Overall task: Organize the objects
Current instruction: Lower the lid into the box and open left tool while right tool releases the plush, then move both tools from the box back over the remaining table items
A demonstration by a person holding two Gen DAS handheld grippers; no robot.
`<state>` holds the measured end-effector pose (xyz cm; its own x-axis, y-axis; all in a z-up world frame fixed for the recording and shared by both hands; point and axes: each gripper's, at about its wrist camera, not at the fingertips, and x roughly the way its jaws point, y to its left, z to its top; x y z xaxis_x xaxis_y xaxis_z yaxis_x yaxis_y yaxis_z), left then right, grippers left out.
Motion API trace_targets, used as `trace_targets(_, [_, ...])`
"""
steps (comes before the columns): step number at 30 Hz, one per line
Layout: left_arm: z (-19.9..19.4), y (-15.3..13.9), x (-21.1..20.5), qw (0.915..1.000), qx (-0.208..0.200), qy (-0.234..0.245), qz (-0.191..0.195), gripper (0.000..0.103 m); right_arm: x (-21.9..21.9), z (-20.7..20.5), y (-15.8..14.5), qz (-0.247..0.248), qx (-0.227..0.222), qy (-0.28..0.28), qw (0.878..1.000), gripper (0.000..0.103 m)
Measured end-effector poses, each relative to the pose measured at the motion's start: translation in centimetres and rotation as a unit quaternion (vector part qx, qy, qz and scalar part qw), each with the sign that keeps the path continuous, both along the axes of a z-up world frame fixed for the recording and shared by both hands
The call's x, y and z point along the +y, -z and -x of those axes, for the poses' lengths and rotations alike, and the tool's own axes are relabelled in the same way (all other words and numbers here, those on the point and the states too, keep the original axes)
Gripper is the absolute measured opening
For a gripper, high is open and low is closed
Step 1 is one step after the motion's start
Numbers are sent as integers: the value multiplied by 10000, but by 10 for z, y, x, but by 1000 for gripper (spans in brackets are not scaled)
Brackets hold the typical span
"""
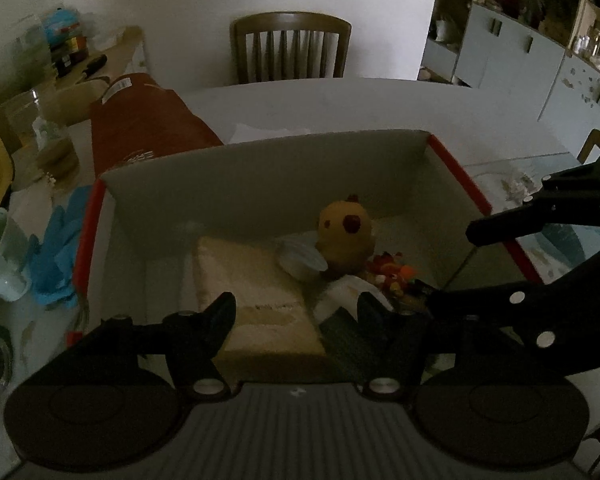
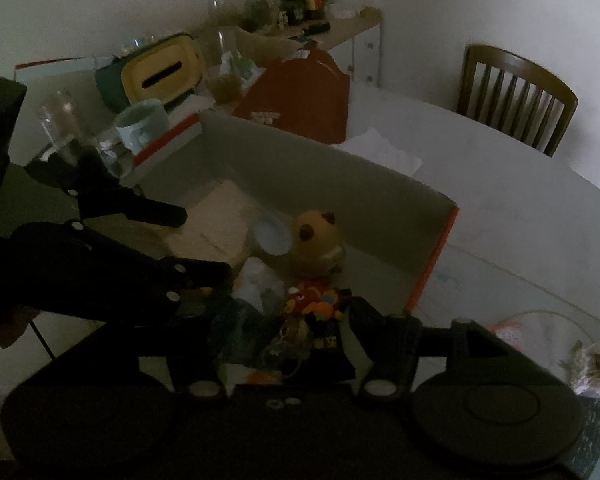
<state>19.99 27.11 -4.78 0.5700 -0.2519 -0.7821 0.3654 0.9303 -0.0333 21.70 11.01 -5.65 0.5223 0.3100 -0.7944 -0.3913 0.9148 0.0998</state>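
An open cardboard box (image 1: 260, 168) with red edges sits on the table. Inside it lie a flat beige pack (image 1: 256, 280), a yellow plush toy (image 1: 346, 232), a pale blue bowl-like piece (image 1: 302, 260), a white packet (image 1: 344, 292) and a small colourful toy (image 1: 392, 272). My left gripper (image 1: 296, 304) hovers open over the beige pack, with nothing between its fingers. My right gripper (image 1: 452, 264) reaches in over the box's right wall, jaws wide apart. In the right wrist view the right gripper (image 2: 288, 312) is open above the colourful toy (image 2: 316, 300), with the left gripper (image 2: 204, 242) to its left.
A red bag (image 1: 148, 120) lies behind the box. Blue gloves (image 1: 56, 256) and a pale mug (image 1: 0, 256) sit to its left, near a yellow tissue holder (image 2: 160, 72) and glass jars (image 2: 224, 60). A wooden chair (image 1: 292, 46) stands at the table's far side.
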Motion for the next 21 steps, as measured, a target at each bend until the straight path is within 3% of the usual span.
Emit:
trace_targets(5, [14, -13, -6, 9999, -76, -70, 99, 67, -10, 12, -11, -151, -96, -41, 9998, 67])
trace_targets(8, [24, -21, -11, 9997, -145, -104, 148, 74, -17, 21, -17, -249, -163, -101, 9995, 70])
trace_targets(17, [52, -43, -42, 9990, -313, -165, 264, 74, -48, 48, -36, -467, -387, -188, 9980, 78])
trace_targets(21, [60, -50, -60, 9985, -369, -184, 362, 78, -73, 59, -44, -616, -462, -147, 9969, 89])
